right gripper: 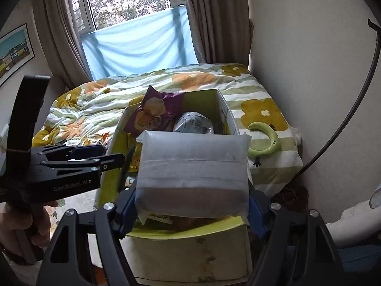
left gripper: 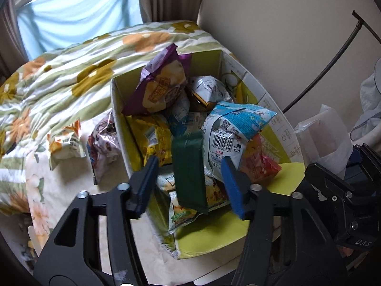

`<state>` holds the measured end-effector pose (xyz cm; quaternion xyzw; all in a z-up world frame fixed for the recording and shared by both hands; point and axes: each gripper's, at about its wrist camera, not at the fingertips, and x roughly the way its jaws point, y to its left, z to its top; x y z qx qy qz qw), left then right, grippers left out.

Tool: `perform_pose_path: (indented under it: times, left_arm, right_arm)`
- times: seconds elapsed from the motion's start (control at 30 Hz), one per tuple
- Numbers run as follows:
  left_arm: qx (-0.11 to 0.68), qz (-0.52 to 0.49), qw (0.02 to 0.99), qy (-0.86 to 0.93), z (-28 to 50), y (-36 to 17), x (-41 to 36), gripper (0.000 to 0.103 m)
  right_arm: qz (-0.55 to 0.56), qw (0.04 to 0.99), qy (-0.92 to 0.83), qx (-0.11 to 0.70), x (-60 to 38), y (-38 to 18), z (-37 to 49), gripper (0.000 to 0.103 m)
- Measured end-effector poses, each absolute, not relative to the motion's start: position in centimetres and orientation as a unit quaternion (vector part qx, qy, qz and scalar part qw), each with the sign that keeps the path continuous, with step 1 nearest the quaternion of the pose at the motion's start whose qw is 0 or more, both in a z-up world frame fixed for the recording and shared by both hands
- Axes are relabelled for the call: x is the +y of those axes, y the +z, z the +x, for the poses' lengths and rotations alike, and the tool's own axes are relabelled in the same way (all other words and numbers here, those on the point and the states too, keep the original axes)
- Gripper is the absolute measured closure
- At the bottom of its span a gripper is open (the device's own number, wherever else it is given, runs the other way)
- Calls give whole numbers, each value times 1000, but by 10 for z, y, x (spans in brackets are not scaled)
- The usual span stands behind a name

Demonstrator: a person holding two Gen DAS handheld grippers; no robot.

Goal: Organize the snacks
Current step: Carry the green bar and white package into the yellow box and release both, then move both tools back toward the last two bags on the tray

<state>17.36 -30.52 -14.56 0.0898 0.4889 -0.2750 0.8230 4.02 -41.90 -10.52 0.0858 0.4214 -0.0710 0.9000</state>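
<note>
An open cardboard box [left gripper: 119, 119] with a lime-green lining sits on the bed, piled with snack bags. A purple bag [left gripper: 159, 85] stands at its back and a blue-and-white packet [left gripper: 233, 128] lies at the right. My left gripper [left gripper: 189, 163] hovers open over the box's near end. A dark green packet [left gripper: 188, 166] is between its blue pads, clear of both. My right gripper [right gripper: 191, 205] is shut on a frosted white packet [right gripper: 193, 162], held above the box's near edge [right gripper: 185, 231]. The left gripper [right gripper: 112, 153] also shows at the left in the right wrist view.
Two snack bags [left gripper: 67, 143] [left gripper: 104, 145] lie on the floral quilt [left gripper: 59, 83] left of the box. A green crescent toy [right gripper: 266, 140] rests on the quilt to the right. A wall [right gripper: 309, 71] and a black curved rod [right gripper: 352, 119] close the right side. A person's hand [right gripper: 23, 226] grips the left handle.
</note>
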Motion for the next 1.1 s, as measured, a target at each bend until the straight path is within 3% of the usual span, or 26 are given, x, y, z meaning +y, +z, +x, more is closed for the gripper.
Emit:
perform_pose_path:
  times: [0.03, 0.07, 0.6, 0.77, 1.1]
  left_arm:
    - [488, 89, 826, -268, 171, -147, -305, 6]
    - [483, 86, 832, -261, 168, -147, -302, 1]
    - [483, 65, 856, -171, 147, -138, -219, 0]
    - [481, 70, 859, -160, 142, -138, -209, 0]
    - [482, 55, 859, -163, 130, -141, -198, 0]
  right_arm:
    - [87, 899, -68, 424, -423, -107, 39, 31]
    - [88, 898, -65, 427, -426, -110, 38, 31]
    - [95, 884, -21, 457, -426, -139, 61, 28]
    - [100, 875, -28, 472, -423, -159, 65, 0]
    - [72, 886, -24, 458, -413, -149, 45, 1]
